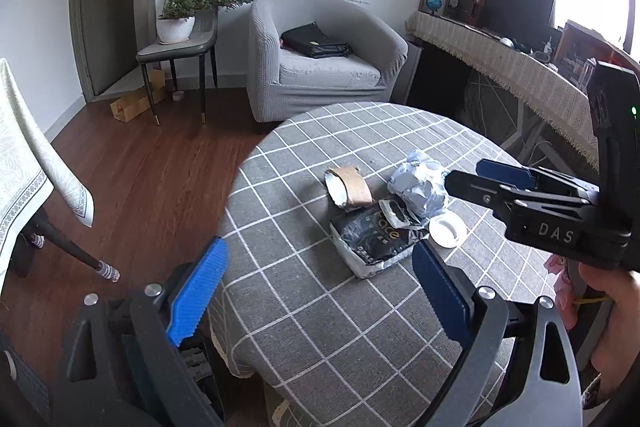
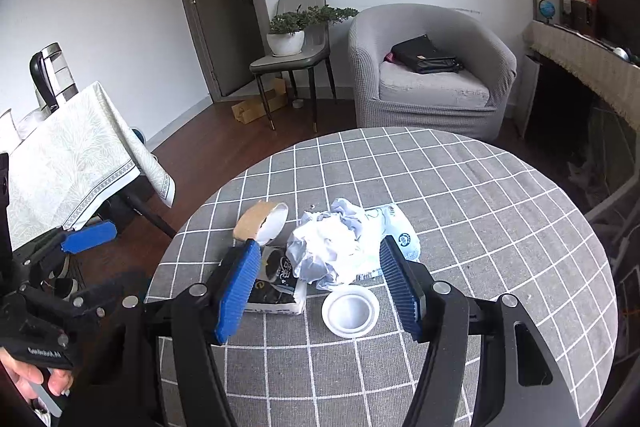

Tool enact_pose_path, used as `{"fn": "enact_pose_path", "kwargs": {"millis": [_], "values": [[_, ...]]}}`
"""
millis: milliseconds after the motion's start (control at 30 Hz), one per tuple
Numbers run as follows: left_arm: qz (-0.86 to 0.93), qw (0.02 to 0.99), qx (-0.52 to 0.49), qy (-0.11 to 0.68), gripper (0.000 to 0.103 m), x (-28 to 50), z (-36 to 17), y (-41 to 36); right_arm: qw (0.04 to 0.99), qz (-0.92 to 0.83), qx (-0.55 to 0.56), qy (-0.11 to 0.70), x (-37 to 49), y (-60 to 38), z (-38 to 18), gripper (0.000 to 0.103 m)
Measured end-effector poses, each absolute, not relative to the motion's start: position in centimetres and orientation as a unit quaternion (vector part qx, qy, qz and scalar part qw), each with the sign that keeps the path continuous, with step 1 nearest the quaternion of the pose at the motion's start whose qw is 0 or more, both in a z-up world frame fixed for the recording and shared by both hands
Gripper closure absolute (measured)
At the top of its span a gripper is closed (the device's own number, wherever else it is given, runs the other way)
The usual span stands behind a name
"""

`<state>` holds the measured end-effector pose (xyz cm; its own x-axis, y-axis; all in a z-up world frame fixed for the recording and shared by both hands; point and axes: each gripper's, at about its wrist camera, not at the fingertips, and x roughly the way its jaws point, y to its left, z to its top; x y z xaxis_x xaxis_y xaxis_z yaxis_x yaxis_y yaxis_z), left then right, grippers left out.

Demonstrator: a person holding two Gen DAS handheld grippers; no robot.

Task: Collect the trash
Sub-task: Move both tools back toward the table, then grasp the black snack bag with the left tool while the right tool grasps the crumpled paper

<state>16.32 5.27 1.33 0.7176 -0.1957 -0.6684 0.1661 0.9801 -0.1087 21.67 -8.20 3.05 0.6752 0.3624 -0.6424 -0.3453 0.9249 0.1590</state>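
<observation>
Trash lies in a cluster on the round table with the grey checked cloth [image 1: 320, 307] [image 2: 480, 227]. There is a brown paper cup on its side [image 1: 349, 186] [image 2: 260, 223], a crumpled white and blue plastic bag [image 1: 420, 187] [image 2: 332, 247], a black and white packet [image 1: 374, 239] [image 2: 276, 287] and a white plastic lid [image 1: 447, 230] [image 2: 350, 311]. My left gripper [image 1: 316, 299] is open and empty, near the table's front edge, short of the packet. My right gripper [image 2: 320, 285] is open and empty, hovering over the lid and bag; it also shows in the left wrist view [image 1: 464, 179].
A grey armchair [image 2: 432, 75] with a black bag [image 2: 424, 55] stands behind the table. A chair bears a potted plant [image 2: 286, 35]. A second table with a pale cloth [image 2: 68, 155] and a kettle is at the left. A long desk [image 1: 500, 59] runs along the right wall.
</observation>
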Motion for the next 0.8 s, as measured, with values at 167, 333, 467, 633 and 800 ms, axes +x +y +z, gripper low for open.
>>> {"fn": "enact_pose_path", "kwargs": {"millis": [167, 333, 467, 633, 800], "values": [[-0.113, 0.915, 0.009, 0.388, 0.007, 17.3, -0.5, 2.5, 0.907, 0.192, 0.014, 0.375, 23.6, -7.9, 1.8, 0.04], [-0.119, 0.909, 0.022, 0.399, 0.007, 17.6, -1.4, 1.2, 0.902, 0.192, 0.017, 0.387, 24.8, -7.6, 1.1, 0.04], [-0.12, 0.908, 0.02, 0.402, 0.007, 17.9, -1.8, 0.8, 0.898, 0.192, 0.004, 0.396, 24.9, -7.1, 0.7, 0.049], [-0.118, 0.907, 0.015, 0.403, 0.007, 18.5, -2.2, 0.0, 0.9, 0.201, 0.01, 0.387, 24.6, -7.6, 0.8, 0.056], [-0.101, 0.907, 0.009, 0.408, 0.007, 19.3, -2.5, -0.7, 0.904, 0.216, 0.052, 0.364, 24.0, -10.0, 2.4, 0.056]]}}
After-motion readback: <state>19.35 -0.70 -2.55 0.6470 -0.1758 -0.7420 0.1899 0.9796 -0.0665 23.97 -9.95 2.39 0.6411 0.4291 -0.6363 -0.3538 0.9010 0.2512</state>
